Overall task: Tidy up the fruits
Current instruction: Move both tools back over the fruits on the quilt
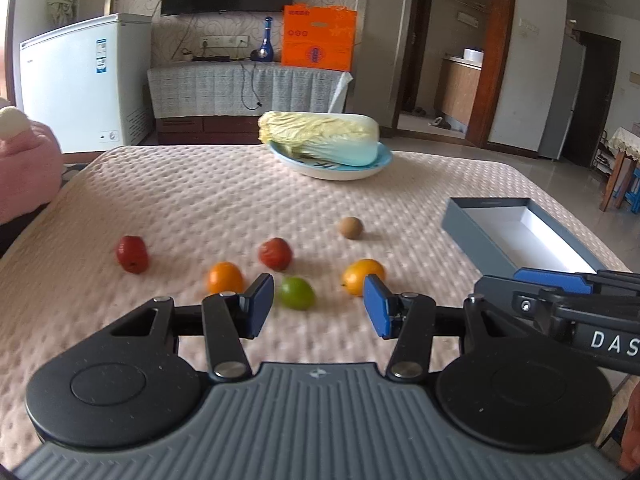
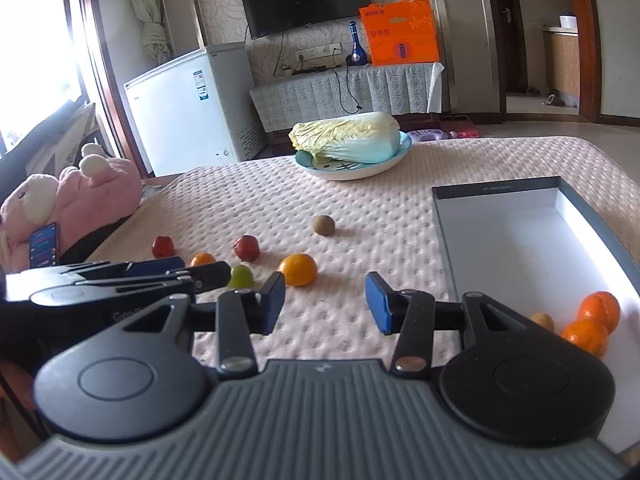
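Loose fruits lie on the pink quilted table: two red fruits (image 1: 132, 254) (image 1: 275, 253), two orange ones (image 1: 225, 278) (image 1: 363, 276), a green one (image 1: 297, 293) and a brown one (image 1: 351, 227). My left gripper (image 1: 319, 306) is open and empty, just in front of the green fruit. My right gripper (image 2: 326, 302) is open and empty, left of the grey box (image 2: 500, 236). The box holds two oranges (image 2: 594, 318) and a small brown fruit (image 2: 543, 320) at its near end. The left gripper also shows in the right wrist view (image 2: 208, 274).
A blue plate (image 1: 380, 162) with a napa cabbage (image 1: 320, 136) stands at the table's far side. A pink plush toy (image 2: 80, 204) sits off the left edge. A freezer, a cabinet and a TV stand beyond.
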A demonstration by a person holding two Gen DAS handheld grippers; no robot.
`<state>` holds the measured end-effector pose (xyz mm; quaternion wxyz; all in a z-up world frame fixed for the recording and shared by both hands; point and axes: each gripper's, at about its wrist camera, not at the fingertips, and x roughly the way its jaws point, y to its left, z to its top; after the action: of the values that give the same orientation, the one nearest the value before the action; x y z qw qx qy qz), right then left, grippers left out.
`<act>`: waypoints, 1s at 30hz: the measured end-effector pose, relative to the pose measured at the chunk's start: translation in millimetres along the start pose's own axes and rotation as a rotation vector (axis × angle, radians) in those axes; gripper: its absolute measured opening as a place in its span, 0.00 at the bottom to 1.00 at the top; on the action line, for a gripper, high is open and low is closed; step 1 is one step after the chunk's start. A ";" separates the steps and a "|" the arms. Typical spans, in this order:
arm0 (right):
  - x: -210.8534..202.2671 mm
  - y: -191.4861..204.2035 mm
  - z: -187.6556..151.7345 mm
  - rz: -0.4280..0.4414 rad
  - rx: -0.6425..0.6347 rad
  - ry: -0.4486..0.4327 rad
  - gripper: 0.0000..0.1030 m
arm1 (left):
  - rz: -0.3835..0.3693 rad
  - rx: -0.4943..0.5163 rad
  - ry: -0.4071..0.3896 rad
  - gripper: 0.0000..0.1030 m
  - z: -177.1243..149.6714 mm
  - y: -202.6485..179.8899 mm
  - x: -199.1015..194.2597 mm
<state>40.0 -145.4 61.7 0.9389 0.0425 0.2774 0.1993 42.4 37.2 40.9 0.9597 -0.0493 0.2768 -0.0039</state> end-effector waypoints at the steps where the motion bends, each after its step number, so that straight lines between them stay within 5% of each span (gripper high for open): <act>1: 1.6 1.9 -0.1 0.002 0.001 0.001 0.46 | 0.005 -0.006 0.001 0.54 -0.1 4.8 -0.9; 30: 35.5 39.2 -9.2 0.035 -0.052 0.076 0.46 | 0.027 -0.035 -0.006 0.62 -2.6 32.4 -13.9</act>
<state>48.5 -95.6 43.6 0.9247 0.0155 0.3071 0.2243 28.6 69.7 43.0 0.9594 -0.0623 0.2747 0.0140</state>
